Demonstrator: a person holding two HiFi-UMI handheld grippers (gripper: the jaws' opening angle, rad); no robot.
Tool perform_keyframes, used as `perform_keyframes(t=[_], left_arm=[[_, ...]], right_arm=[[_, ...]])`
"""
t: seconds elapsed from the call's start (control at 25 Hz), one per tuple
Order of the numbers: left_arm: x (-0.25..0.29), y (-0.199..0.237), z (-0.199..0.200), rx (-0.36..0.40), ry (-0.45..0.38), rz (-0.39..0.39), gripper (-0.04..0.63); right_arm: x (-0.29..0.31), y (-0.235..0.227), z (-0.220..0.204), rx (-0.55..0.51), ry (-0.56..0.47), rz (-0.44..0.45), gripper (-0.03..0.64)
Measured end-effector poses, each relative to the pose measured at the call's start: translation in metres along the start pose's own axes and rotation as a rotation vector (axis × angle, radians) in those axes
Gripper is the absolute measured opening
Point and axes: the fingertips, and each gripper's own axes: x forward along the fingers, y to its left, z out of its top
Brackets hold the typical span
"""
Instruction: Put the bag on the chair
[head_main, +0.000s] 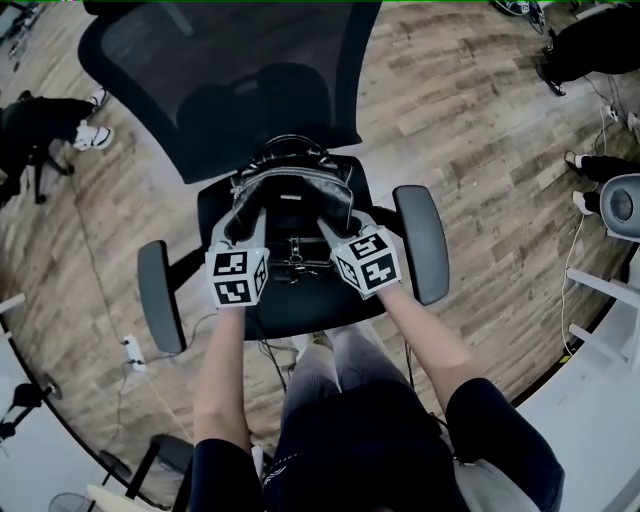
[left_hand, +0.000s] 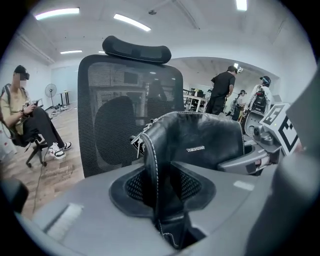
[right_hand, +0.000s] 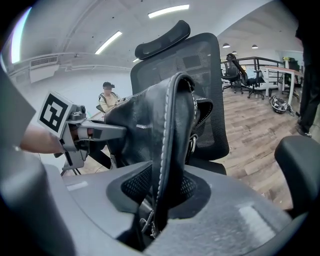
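On the seat of the chair (head_main: 300, 312), between its armrests (head_main: 422, 245) and close against the backrest (head_main: 230, 80), the black bag (head_main: 292, 210) stands upright, seemingly with its bottom resting on the cushion. Its long axis runs crosswise, from one gripper to the other, so each stands at one end and neither is nearer. The left gripper (left_hand: 162, 192) has the bag's stitched left edge running between its jaws, which stand a little apart and seem not to pinch it. The right gripper (right_hand: 157, 195) straddles the right edge the same way. The bag lies straight ahead of both, so freeing it likely means drawing both straight back.
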Motion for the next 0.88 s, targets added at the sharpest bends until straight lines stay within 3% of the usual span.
perform_keyframes(t=[0.32,0.52,0.88], left_arm=[[-0.001,0.001,-0.002,-0.023,0.018,0.02,0.153],[-0.004,0.002,-0.009,-0.016,0.041,0.026,0.224],[-0.023,0.004,-0.014,-0.022,0.036,0.041,0.272]], right_arm=[[-0.003,-0.005,-0.004,0.031,0.02,-0.027,0.167],[-0.011,-0.011,-0.005,0.032,0.005,-0.087,0.219],[-0.041,-0.014,-0.001,0.05,-0.057,-0.194,0.225]])
